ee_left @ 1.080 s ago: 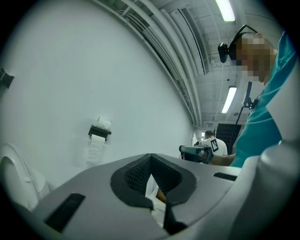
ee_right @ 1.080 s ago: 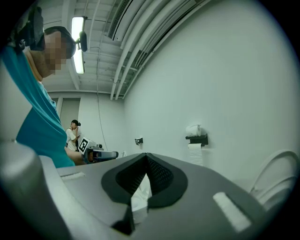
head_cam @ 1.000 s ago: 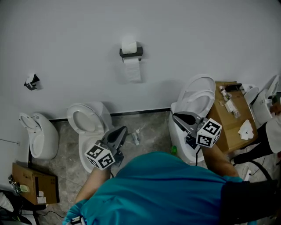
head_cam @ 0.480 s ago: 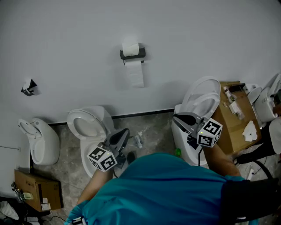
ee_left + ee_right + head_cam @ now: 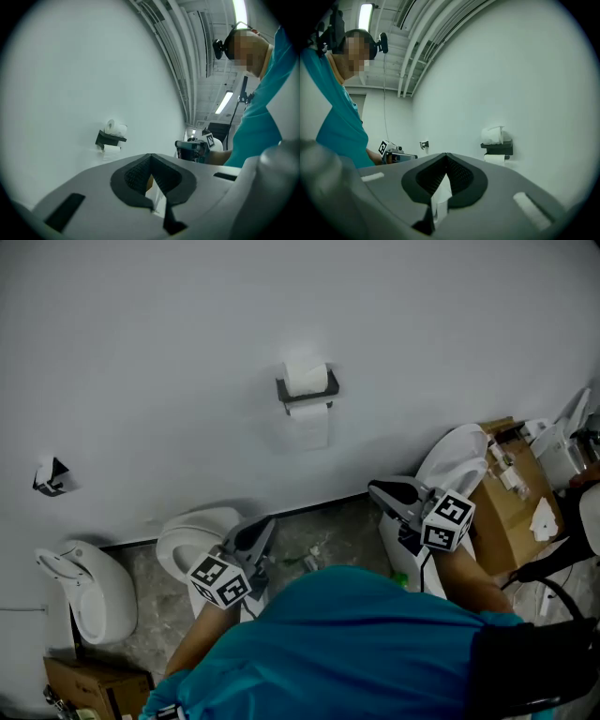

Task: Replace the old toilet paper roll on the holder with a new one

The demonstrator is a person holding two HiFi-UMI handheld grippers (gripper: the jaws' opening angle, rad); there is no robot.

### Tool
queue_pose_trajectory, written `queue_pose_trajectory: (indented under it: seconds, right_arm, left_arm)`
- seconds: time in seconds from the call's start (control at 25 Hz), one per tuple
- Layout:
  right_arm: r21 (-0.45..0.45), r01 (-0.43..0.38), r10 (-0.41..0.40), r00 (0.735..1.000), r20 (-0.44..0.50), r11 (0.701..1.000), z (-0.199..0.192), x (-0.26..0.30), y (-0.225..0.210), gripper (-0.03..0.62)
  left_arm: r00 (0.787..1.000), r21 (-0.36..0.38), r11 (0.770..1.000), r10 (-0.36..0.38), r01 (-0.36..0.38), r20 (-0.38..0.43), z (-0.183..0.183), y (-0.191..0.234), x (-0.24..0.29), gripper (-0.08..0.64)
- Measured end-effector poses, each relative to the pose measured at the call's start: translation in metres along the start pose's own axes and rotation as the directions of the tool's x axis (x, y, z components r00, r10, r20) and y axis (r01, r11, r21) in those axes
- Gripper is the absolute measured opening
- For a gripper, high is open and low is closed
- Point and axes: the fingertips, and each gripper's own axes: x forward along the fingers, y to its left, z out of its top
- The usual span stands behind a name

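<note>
A black wall holder (image 5: 307,390) carries a hanging toilet paper roll (image 5: 308,420) with a tail of paper, and a spare white roll (image 5: 306,377) lies on its top shelf. The holder (image 5: 109,139) also shows ahead in the left gripper view, and the holder (image 5: 497,149) in the right gripper view. My left gripper (image 5: 264,524) is shut and empty, low and left of the holder, well short of it. My right gripper (image 5: 376,489) is shut and empty too, low and right of the holder.
Toilets stand along the wall: one (image 5: 199,540) under my left gripper, one (image 5: 461,465) by my right, another (image 5: 84,596) at far left. A cardboard box (image 5: 514,498) with small items sits at right. A second small holder (image 5: 49,476) hangs at far left.
The view has shifted toward the wall: the holder now sits lower and further right in the head view. Both grippers came forward with the person, still shut.
</note>
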Motion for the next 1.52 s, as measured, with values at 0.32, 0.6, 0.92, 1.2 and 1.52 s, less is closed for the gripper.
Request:
queue_pose_trajectory:
  seconds: [0.32,0.6,0.92,1.2,1.52]
  right_arm:
    - [0.005,0.050,-0.050,0.999,-0.014,0.999,0.002,0.064,-0.034,0.003]
    - [0.039,0.025,-0.025,0.999,-0.025,0.999,0.000,0.079,-0.082,0.003]
    - [0.042,-0.143,0.144,0.989,-0.033,0.989,0.004,0.076,-0.167,0.003]
    - [0.039,-0.254,0.255,0.966,-0.041,0.966,0.013,0.074,-0.229,0.003]
    - [0.033,-0.227,0.229,0.970,-0.087,0.973,-0.007,0.096,-0.235,0.005]
  left_arm:
    - [0.999,-0.007,0.999,-0.047,0.046,-0.015,0.019,0.073,0.015,0.008]
    - [1.000,-0.029,0.999,-0.017,0.017,-0.023,0.018,0.099,0.050,0.008]
    - [0.988,-0.021,0.988,0.155,-0.155,0.004,0.019,0.103,0.118,0.008]
    - [0.967,-0.004,0.968,0.253,-0.253,0.034,0.022,0.105,0.177,0.008]
    - [0.975,0.008,0.975,0.222,-0.222,-0.004,0.021,0.129,0.179,0.008]
